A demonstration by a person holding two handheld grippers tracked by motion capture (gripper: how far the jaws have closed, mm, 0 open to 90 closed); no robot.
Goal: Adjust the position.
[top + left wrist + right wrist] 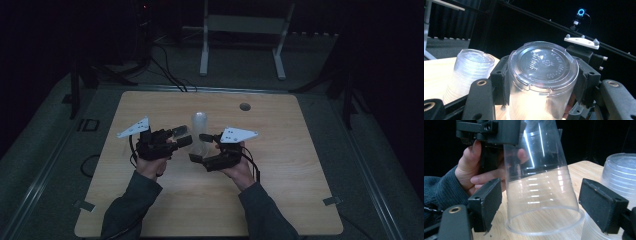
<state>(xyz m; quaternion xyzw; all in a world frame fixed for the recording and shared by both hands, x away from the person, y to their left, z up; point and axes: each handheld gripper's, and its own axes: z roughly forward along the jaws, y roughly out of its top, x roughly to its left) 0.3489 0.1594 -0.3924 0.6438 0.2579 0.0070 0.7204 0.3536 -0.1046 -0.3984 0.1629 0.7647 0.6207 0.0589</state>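
Left tool [181,137] pinches the upturned clear cup [541,182] near its base, above the bench [280,200]; right tool [201,146] stands spread, pads either side of the rim, not touching, cup stack [469,72] just beside

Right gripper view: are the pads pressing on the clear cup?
No, both pads stand clear of the clear cup, with gaps on either side.
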